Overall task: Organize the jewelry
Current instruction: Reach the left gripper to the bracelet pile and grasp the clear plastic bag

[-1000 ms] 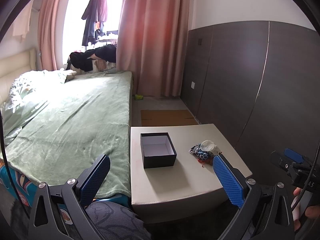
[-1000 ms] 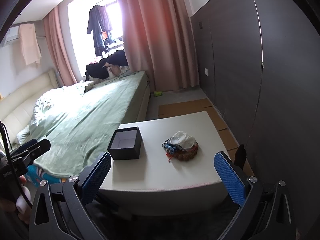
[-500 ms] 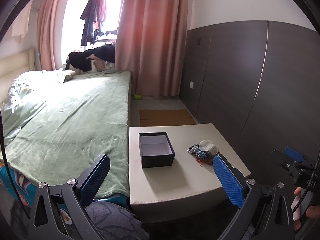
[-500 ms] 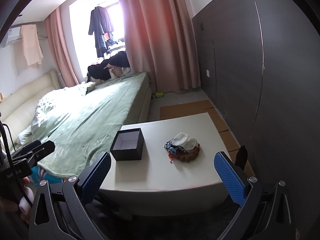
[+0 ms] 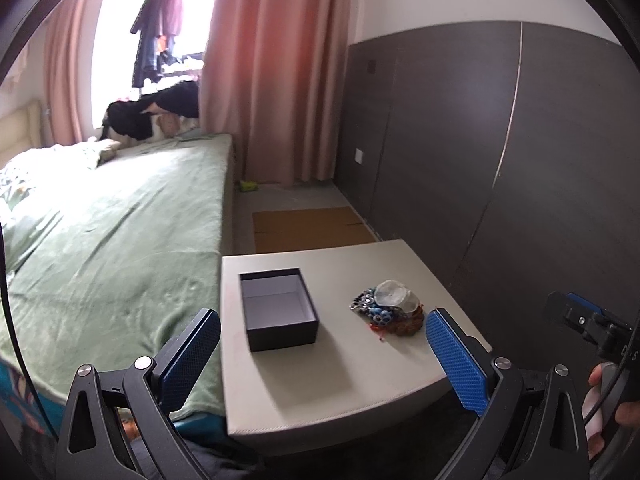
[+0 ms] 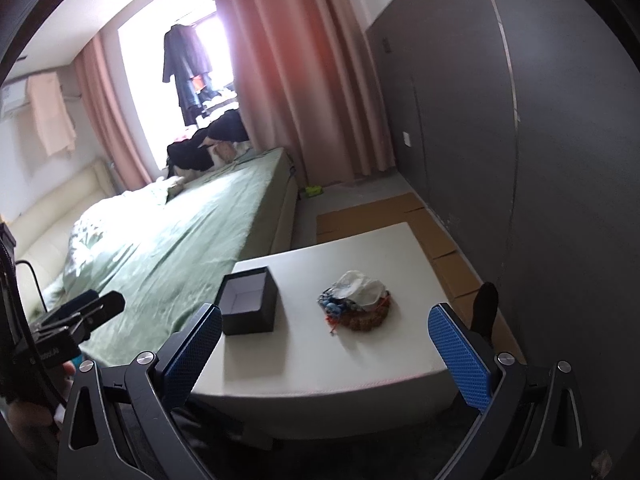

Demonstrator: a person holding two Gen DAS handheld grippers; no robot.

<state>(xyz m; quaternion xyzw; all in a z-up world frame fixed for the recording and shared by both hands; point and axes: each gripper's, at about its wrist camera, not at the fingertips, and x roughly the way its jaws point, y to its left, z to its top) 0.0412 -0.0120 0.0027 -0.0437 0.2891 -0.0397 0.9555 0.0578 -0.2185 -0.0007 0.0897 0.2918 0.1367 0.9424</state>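
The box [image 5: 279,311] is black outside and pale grey inside, on a beige worktop [image 5: 340,376]. Blue, red and white mix in the jewelry pile [image 5: 387,312]. The bed [image 5: 112,248] is green.

Blown-out window [image 5: 120,40] glare, dim blurred foreground, fisheye-warped edges.

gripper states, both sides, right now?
Left gripper: open, blue-padded jaws spread wide, holding nothing.
Right gripper: open, holding nothing.
Both short of the open black cardboard box and heap of beaded jewelry.
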